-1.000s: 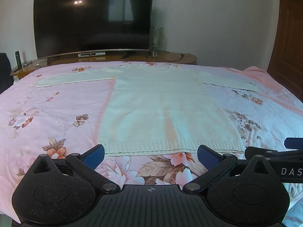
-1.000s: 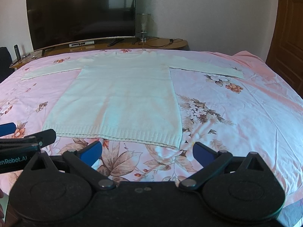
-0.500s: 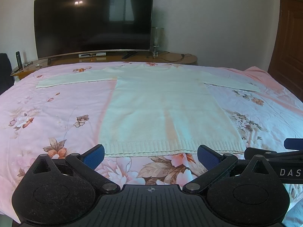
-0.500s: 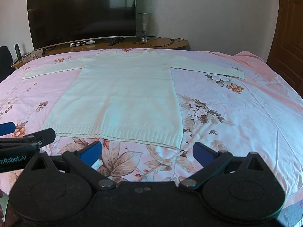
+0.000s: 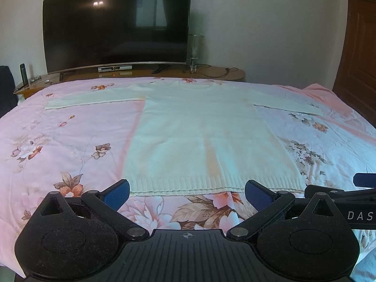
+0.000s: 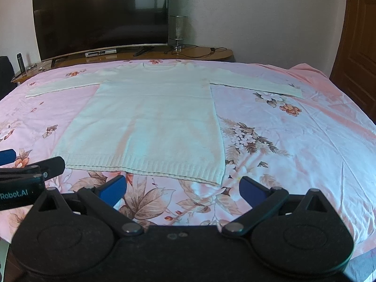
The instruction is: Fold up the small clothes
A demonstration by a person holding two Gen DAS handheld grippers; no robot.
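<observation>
Grippers first, nearest the lenses. In the left wrist view the left gripper [image 5: 186,193] sits at 6 o'clock with its blue pads [image 5: 116,193] spread wide apart and nothing between them; they hang just short of the sweater's ribbed hem. At 3 o'clock in that view a black bar lettered "DAS" pokes in, part of the right gripper. In the right wrist view the right gripper [image 6: 182,189] is likewise at 6 o'clock, pads far apart and empty, over the floral sheet [image 6: 293,141] just below the hem's right corner. The left gripper's side, lettered "Robot.AI", shows there at 9 o'clock.

Beyond the pads lies the sweater [image 5: 199,136], pale cream, spread flat and face up on the bed. Its hem is nearest, toward 6 o'clock, the body runs up toward 12, and the neckline lies at the far edge. One sleeve [image 5: 94,99] stretches straight out to 10 o'clock, the other [image 5: 289,104] to 2 o'clock. No part is folded yet.

Past the bed a low wooden stand [image 5: 211,72] crosses at 12 o'clock, carrying a set-top box, a remote, a cable and a glass lamp [image 5: 195,51]. A large dark TV [image 5: 117,25] stands on it toward 11 o'clock. At 3 o'clock a brown door [image 5: 359,47] meets the pale wall.
</observation>
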